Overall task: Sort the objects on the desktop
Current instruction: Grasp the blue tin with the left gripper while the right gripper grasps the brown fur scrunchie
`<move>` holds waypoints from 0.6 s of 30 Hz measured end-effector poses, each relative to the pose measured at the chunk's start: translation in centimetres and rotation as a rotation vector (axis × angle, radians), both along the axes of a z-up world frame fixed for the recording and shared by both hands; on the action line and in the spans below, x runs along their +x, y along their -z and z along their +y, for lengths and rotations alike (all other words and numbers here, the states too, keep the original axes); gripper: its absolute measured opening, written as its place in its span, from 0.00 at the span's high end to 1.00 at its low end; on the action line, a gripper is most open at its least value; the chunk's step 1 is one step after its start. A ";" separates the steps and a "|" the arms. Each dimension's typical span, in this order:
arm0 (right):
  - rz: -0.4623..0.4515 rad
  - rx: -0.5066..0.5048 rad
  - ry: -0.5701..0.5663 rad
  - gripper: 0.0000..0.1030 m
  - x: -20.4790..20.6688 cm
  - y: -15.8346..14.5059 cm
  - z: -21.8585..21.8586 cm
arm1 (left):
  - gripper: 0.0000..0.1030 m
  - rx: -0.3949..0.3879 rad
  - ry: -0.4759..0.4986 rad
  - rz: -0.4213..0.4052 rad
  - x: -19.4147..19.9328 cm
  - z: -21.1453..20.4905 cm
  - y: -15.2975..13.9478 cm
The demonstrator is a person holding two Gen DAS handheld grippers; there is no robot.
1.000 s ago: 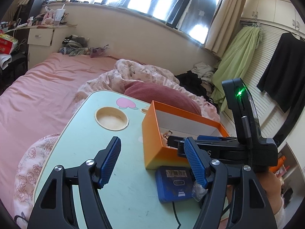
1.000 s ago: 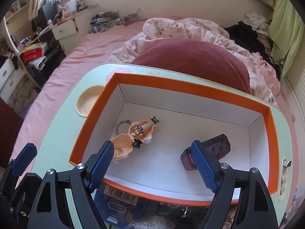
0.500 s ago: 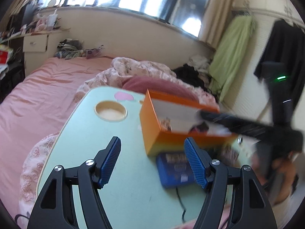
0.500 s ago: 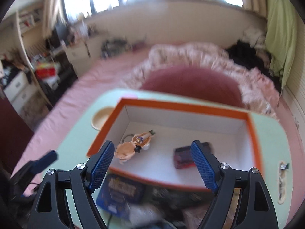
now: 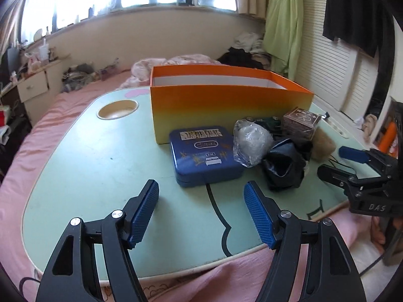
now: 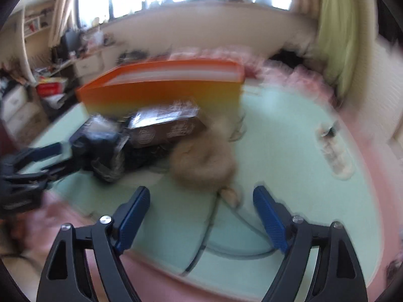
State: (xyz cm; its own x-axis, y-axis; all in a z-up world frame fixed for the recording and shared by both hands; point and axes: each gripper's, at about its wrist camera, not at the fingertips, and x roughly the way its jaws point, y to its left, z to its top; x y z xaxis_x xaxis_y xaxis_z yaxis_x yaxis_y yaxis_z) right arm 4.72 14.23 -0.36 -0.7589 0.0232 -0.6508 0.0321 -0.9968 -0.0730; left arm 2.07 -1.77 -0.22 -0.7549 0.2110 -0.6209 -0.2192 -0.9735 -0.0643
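Left wrist: both hand-held grippers (image 5: 201,214) (image 6: 201,216) spread, facing blue tin (image 5: 205,154)

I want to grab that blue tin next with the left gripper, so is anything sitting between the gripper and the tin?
Nothing solid does. The left gripper is open with bare green table between it and the blue tin. Only a thin black cable runs out from the tin's near edge toward the gripper.
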 end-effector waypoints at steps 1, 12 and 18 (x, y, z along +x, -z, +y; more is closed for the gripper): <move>0.003 -0.008 0.009 0.11 -0.1 0.0 0.1 | 0.31 -0.017 -0.001 0.007 0.1 0.3 0.1; 0.035 -0.074 0.011 0.23 -2.5 -1.2 1.0 | 0.28 0.014 0.011 0.016 0.0 -0.2 -0.2; 0.040 -0.083 -0.041 0.62 -1.5 -1.1 0.6 | 0.28 0.092 -0.011 0.000 -1.0 -1.5 -1.3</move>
